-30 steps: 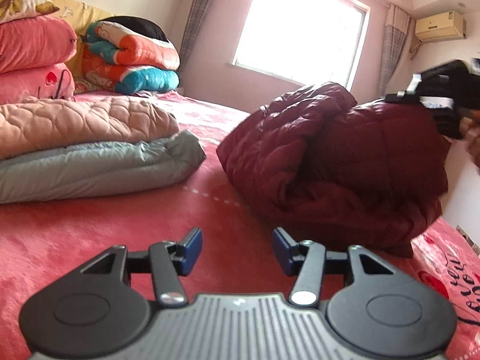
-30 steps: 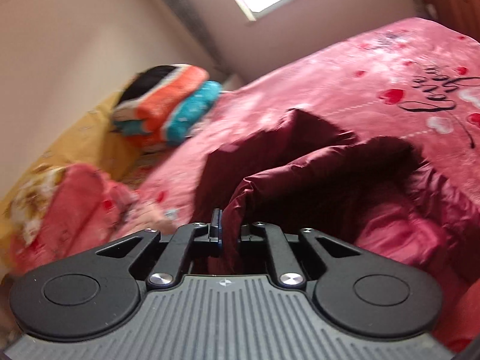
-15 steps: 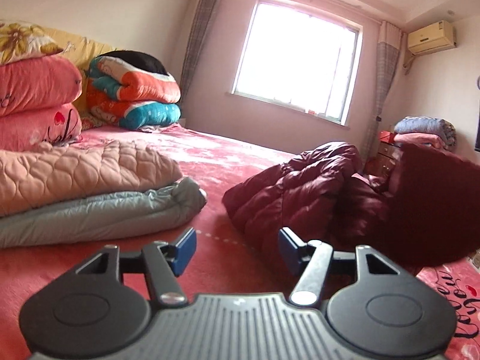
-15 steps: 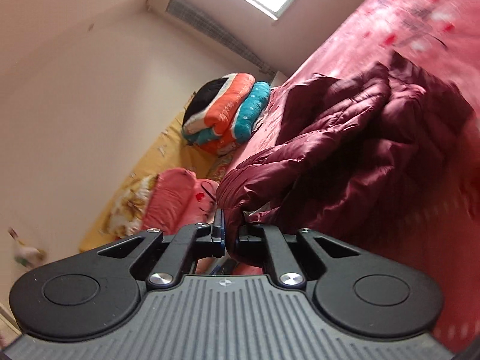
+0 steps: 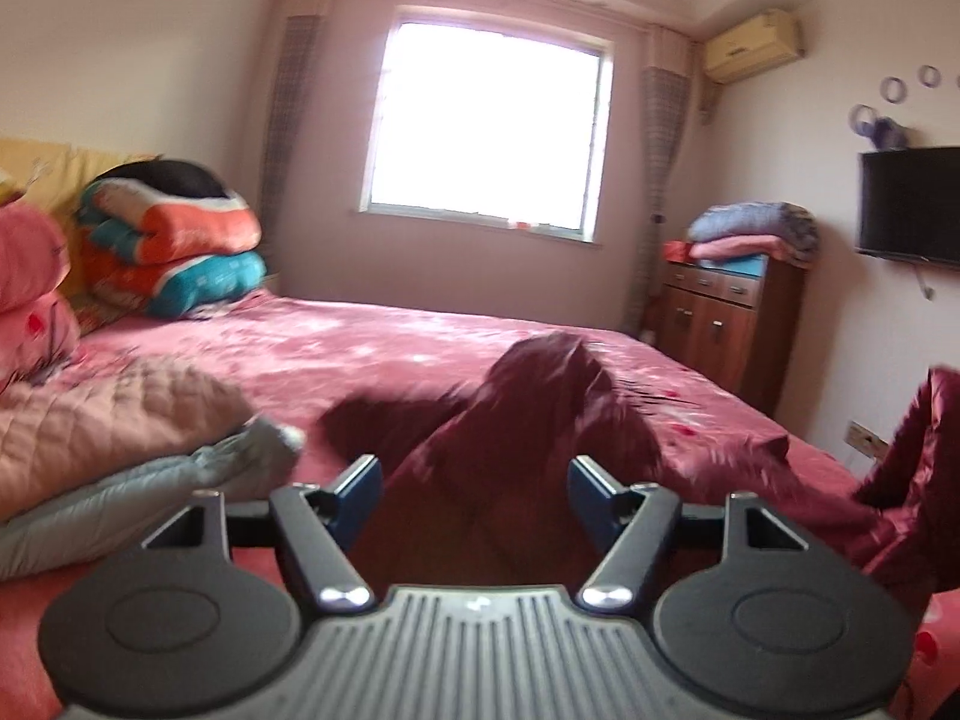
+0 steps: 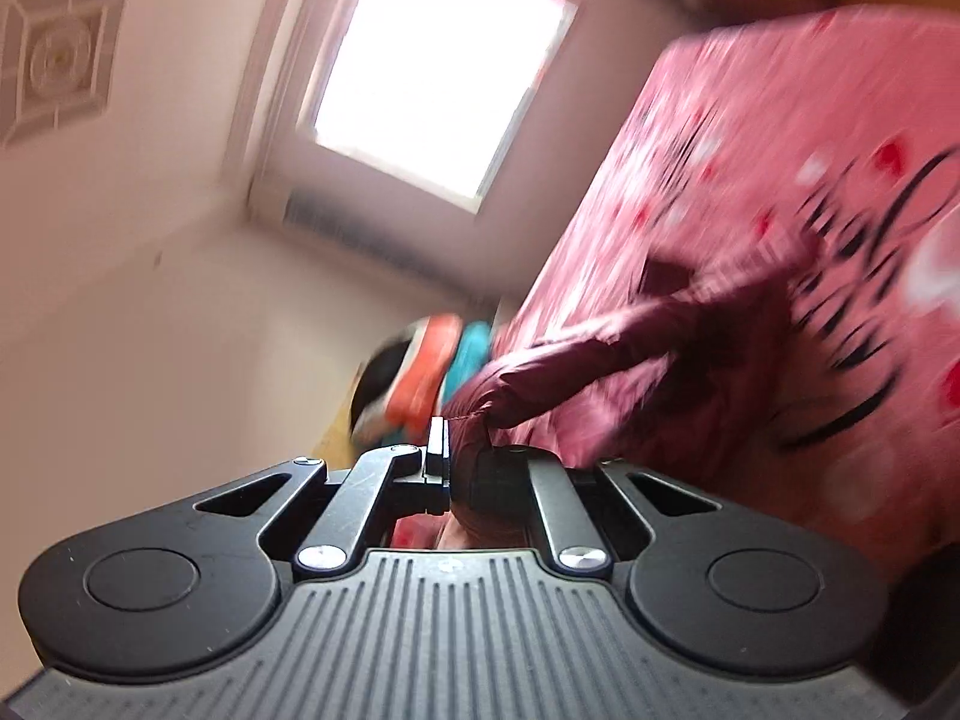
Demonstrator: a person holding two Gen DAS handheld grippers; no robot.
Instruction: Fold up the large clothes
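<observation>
Bedroom, daylight from a bright window (image 5: 486,126).

Left gripper (image 5: 474,489): jaws wide apart, just been opening, blue pads clear on both sides. Maroon cloth seen in the gap between them, beyond the pads; no pressing on it, nothing held.

Right gripper (image 6: 465,459): jaws pinched nearly together on a fold of the maroon quilted coat (image 6: 606,372). Fabric bunched at the pad tips, draped away to the right over the bed. View tilted hard and smeared with motion blur.

Coat in the left wrist view (image 5: 528,420): spread loosely across the near middle of the pink bed (image 5: 420,342), one ridge pulled up into a peak, another part lifted at the far right edge of the frame. Outline blurred; sleeves and hem not told apart.

Left of the coat on the bed: a folded peach quilted garment (image 5: 108,420) stacked on a folded grey one (image 5: 180,492), the grey one's corner near the coat but whether touching cannot be told.

At the head of the bed: rolled orange and teal bedding (image 5: 174,252), pink pillows (image 5: 30,282) at the left edge.

Far right: wooden dresser (image 5: 720,312) with folded blankets on top, dark wall screen (image 5: 909,204), air conditioner (image 5: 753,45) high by the window.
</observation>
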